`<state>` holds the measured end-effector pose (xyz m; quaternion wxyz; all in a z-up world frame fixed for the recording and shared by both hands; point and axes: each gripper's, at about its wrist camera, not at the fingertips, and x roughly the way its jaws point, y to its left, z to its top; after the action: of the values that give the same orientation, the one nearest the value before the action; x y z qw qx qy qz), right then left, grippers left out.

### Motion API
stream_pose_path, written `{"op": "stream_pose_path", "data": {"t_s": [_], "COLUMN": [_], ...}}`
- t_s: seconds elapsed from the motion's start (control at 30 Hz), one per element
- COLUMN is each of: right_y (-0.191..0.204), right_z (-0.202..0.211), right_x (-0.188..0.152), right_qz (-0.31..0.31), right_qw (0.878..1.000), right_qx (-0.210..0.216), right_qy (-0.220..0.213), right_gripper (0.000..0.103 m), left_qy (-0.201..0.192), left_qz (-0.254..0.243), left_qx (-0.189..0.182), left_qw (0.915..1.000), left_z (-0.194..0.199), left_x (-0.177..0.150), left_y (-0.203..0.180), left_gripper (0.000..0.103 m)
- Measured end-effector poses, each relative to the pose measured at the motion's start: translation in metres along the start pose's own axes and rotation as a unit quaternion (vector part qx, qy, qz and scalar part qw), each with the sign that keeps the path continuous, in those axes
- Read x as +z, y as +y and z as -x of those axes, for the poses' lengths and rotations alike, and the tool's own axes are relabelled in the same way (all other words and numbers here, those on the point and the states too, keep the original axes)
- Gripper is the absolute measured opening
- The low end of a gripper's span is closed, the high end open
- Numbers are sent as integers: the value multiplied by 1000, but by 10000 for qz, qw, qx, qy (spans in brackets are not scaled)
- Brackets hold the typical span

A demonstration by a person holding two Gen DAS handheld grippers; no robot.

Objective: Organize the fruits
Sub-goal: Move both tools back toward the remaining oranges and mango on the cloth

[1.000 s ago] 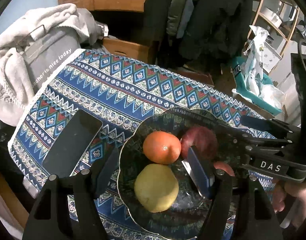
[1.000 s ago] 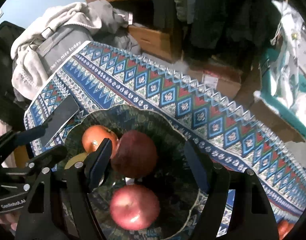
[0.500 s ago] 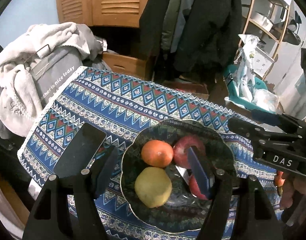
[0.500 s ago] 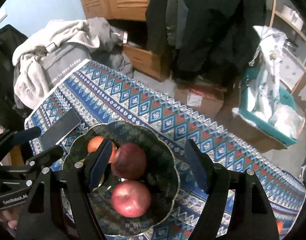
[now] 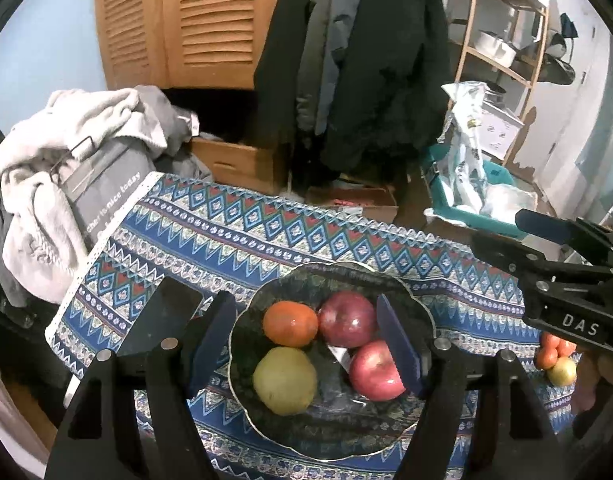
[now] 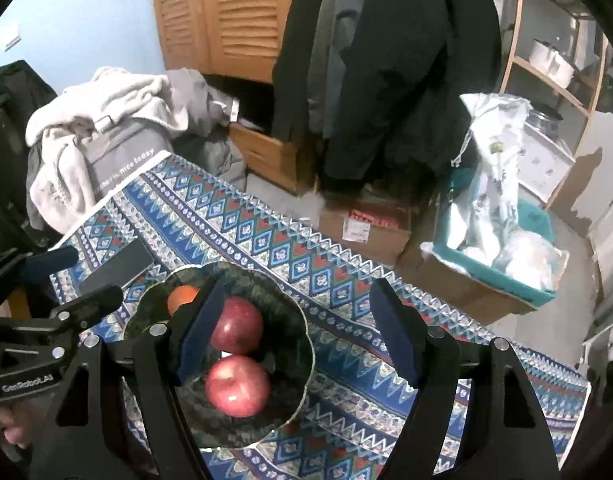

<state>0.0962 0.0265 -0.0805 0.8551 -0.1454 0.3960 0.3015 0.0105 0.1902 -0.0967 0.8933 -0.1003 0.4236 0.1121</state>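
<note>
A dark patterned bowl (image 5: 326, 271) (image 6: 266, 280) stands on the blue zigzag tablecloth (image 5: 266, 232). In it lie an orange (image 5: 290, 324), a dark red apple (image 5: 348, 320) (image 6: 236, 326), a brighter red apple (image 5: 376, 372) (image 6: 238, 386) and a yellow-green fruit (image 5: 284, 380). My left gripper (image 5: 306, 344) hangs open above the bowl, holding nothing. My right gripper (image 6: 296, 334) is also open and empty, above the bowl's right side. Each gripper shows in the other's view, the right gripper (image 5: 506, 232) at the right and the left gripper (image 6: 78, 278) at the left.
A black phone (image 5: 162, 320) (image 6: 118, 266) lies left of the bowl. More small fruits (image 5: 556, 356) sit at the cloth's right end. Beyond the table are a pile of clothes (image 5: 66, 140), cardboard boxes (image 6: 362, 228), a teal bin (image 6: 506, 272) and hanging coats.
Both grippers have risen and drawn back from the bowl, which now looks smaller and lower in both views. Their jaws stand as wide as before. The fruits have not moved.
</note>
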Motion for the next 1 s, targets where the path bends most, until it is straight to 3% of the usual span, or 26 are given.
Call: {"op": "stream_pose_path", "data": {"t_s": [0.43,1.0], "right_y": [-28,-103], "right_z": [46,86], "right_x": [-22,-73], "right_qz": [19,-572], "right_qw": [9994,9951], "right_qx": [-270,-791], "right_qy": [-194,-156], "right_gripper": [76,76], "left_qy": [-69,50], "left_qz": [-257,-959], "left_qx": [-258,-819], "left_qw": [9993,9920], "left_z": [10,9], "left_x": [2,-5], "left_y": [-36,-130], "left_gripper": [75,80]}}
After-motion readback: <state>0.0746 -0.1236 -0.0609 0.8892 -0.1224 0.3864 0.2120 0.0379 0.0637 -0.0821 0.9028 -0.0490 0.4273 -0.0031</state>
